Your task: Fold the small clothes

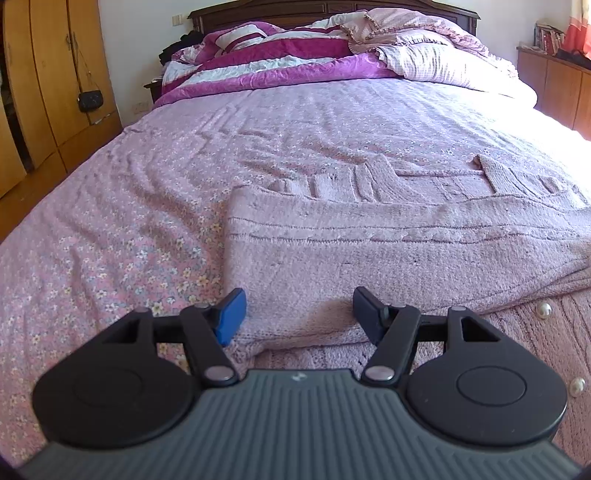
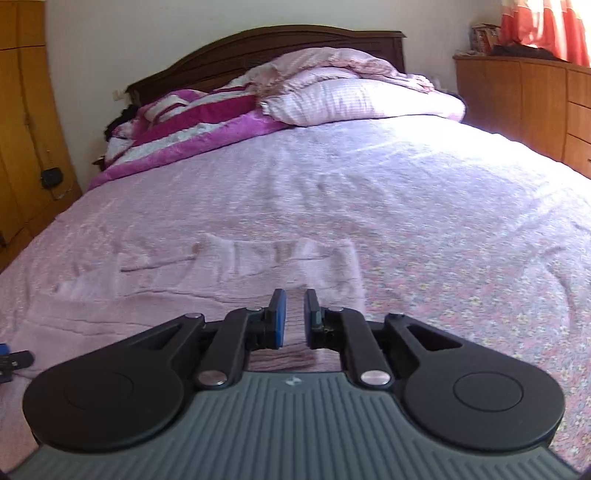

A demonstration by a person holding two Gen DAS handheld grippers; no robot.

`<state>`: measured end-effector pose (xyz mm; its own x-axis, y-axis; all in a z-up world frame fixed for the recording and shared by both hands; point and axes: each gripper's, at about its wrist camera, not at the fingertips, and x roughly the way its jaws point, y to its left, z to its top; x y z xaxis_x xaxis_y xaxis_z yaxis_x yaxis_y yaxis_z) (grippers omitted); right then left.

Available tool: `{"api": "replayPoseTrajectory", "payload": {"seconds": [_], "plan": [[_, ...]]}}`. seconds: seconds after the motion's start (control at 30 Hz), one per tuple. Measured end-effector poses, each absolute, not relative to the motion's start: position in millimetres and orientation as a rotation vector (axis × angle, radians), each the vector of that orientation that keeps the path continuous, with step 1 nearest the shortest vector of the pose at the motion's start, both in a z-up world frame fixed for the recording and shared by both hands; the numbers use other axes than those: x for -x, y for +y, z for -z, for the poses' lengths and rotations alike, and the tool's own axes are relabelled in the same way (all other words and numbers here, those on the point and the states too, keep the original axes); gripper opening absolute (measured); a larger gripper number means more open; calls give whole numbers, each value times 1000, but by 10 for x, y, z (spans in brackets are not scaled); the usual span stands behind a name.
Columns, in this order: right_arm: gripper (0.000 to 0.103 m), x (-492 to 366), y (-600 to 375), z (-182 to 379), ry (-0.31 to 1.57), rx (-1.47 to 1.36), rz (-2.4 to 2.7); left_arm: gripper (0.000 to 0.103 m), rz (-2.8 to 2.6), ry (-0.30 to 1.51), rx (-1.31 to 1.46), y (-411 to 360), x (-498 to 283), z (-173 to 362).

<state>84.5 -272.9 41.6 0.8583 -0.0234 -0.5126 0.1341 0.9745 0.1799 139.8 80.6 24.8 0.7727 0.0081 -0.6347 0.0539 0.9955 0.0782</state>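
Left wrist view first: over at nine o'clock the wooden wardrobe (image 1: 48,92) is standing along the wall with a small black bag (image 1: 89,100) hanging on its door. Moving across, the floral bedsheet (image 1: 110,240) is lying wrinkled and bare toward ten o'clock, giving plenty of open room. At twelve o'clock the magenta striped quilt (image 1: 266,59) and pale checked duvet (image 1: 436,62) are piling up against the dark headboard (image 1: 332,9), well apart from the work. The pink knit sweater (image 1: 369,251) is spreading flat from centre to three o'clock, its left fold edge running up past the left gripper (image 1: 297,314), whose jaws are standing spread with sweater fabric lying between the pads, not pinched. Pearl buttons (image 1: 543,311) are showing at four o'clock, where the sweater is running out of frame.

Right wrist view now: the right gripper (image 2: 294,317) is hovering over the sweater (image 2: 221,291), jaws nearly pressed together with a narrow gap, nothing clamped that I can make out. At eight o'clock a sliver of the other gripper's blue pad (image 2: 7,356) is peeking in, mostly cut off. A wooden dresser (image 2: 524,107) is sitting at two o'clock beside an orange curtain (image 2: 546,26). Sunlight is washing out the sheet at one o'clock, and the sweater's far edge is blurring into it
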Motion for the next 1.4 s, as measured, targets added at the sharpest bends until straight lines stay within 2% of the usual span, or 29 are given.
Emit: {"api": "replayPoseTrajectory", "payload": {"seconds": [0.1,0.17,0.37,0.5,0.57,0.6,0.9,0.97,1.0,1.23,1.4], "plan": [[35,-896,-2473,-476,531,-185,24,65,24,690,-90,808,-1407,-237],[49,-938,-2363,-418,548,-170,0,65,28,690,-91,814,-1406,-231],[50,-1051,-2412,-31,617,-183,12,67,35,693,-87,843,-1410,-230],[52,-984,-2456,-128,613,-206,11,67,35,694,-86,854,-1347,-303],[62,-905,-2449,-208,597,-199,10,67,39,694,-80,862,-1286,-353],[64,-858,-2446,-261,585,-193,9,67,43,694,-77,868,-1249,-380],[69,-214,-2279,-635,523,-158,-61,67,74,685,-101,827,-755,-625],[79,-44,-2211,-692,510,-145,-83,68,88,686,-100,819,-620,-665],[79,46,-2173,-716,502,-136,-97,68,93,686,-100,814,-552,-683],[86,647,-1908,-782,473,-91,-161,81,138,669,-111,712,-101,-764],[87,989,-1768,-715,483,-71,-182,82,172,673,-135,608,142,-736]]}}
